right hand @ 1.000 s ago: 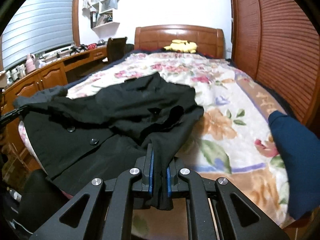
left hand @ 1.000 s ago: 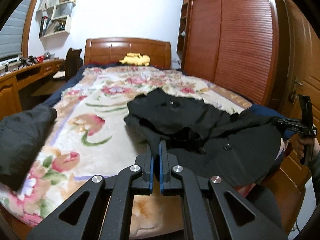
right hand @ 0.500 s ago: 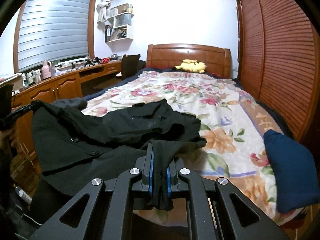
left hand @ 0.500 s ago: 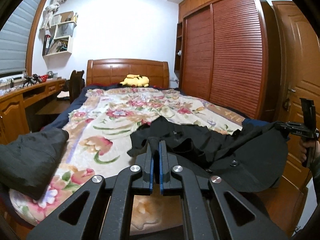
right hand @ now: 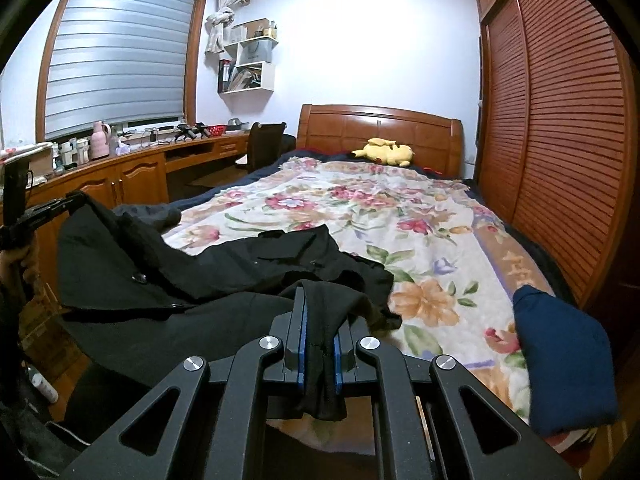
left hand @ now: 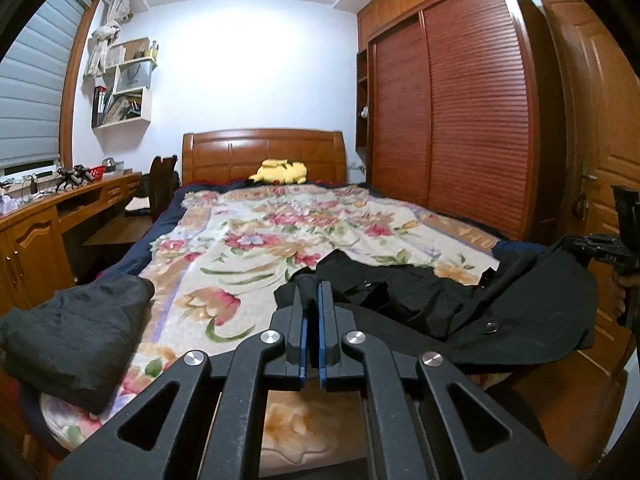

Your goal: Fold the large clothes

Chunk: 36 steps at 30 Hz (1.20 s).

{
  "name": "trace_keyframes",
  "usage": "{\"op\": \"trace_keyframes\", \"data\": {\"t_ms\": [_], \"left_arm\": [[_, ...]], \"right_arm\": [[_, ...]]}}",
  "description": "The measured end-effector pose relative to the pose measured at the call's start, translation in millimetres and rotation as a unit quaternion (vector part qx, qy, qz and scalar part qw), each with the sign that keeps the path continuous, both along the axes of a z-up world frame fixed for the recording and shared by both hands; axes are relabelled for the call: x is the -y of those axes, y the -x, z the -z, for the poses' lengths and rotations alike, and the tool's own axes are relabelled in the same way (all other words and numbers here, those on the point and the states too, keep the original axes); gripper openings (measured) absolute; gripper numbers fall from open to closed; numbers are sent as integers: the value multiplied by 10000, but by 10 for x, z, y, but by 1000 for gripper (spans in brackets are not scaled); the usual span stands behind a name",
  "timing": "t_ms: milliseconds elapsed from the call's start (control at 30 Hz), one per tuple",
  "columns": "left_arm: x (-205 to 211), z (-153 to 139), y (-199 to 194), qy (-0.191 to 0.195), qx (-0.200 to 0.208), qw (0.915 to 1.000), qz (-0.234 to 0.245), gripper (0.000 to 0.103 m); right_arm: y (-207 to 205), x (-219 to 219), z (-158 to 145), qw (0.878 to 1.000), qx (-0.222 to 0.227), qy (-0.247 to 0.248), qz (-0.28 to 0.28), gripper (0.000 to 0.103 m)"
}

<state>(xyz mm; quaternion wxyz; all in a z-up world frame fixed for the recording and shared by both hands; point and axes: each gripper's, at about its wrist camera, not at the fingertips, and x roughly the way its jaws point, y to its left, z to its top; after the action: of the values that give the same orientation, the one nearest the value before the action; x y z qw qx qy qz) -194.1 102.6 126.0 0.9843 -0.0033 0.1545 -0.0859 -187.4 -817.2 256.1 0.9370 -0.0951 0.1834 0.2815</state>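
A large black coat (left hand: 520, 312) with buttons lies partly on the floral blanket (left hand: 256, 248), its near edge lifted and stretched across the foot of the bed. My left gripper (left hand: 313, 286) is shut on one end of that edge. It appears again at the far left of the right wrist view, the left gripper (right hand: 76, 200) pinching the coat's corner. My right gripper (right hand: 320, 292) is shut on a fold of the coat (right hand: 200, 280), which hangs down between its blue pads. In the left wrist view the right gripper (left hand: 576, 242) holds the raised corner at the far right.
A folded dark grey garment (left hand: 72, 332) sits at the bed's near left corner and a folded navy one (right hand: 560, 360) at the near right. A yellow plush toy (left hand: 280, 172) lies by the headboard (left hand: 260, 152). A desk (right hand: 132, 176) and a chair (right hand: 264, 144) line the left, a wardrobe (left hand: 460, 120) the right.
Both grippers have risen and drawn back with the coat's near edge. That edge is now lifted and taut, and the coat has slid toward the foot of the bed.
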Motion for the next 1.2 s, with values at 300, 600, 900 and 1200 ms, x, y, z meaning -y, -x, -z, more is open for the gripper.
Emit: {"op": "trace_keyframes", "data": {"t_ms": [300, 600, 900, 1200], "left_arm": [[-15, 199, -386, -56, -370, 9991, -217, 4], [-67, 719, -1010, 72, -903, 9947, -495, 4], [-42, 977, -1625, -118, -1303, 9898, -562, 4], [-107, 951, -2446, -156, -1404, 9877, -676, 4]], "right_arm": [[-423, -244, 180, 9996, -157, 126, 188, 9], [-937, -442, 569, 9985, -483, 22, 271, 10], [-1606, -688, 790, 9952, -892, -25, 392, 10], [-2442, -980, 641, 9931, -1036, -34, 548, 10]]}}
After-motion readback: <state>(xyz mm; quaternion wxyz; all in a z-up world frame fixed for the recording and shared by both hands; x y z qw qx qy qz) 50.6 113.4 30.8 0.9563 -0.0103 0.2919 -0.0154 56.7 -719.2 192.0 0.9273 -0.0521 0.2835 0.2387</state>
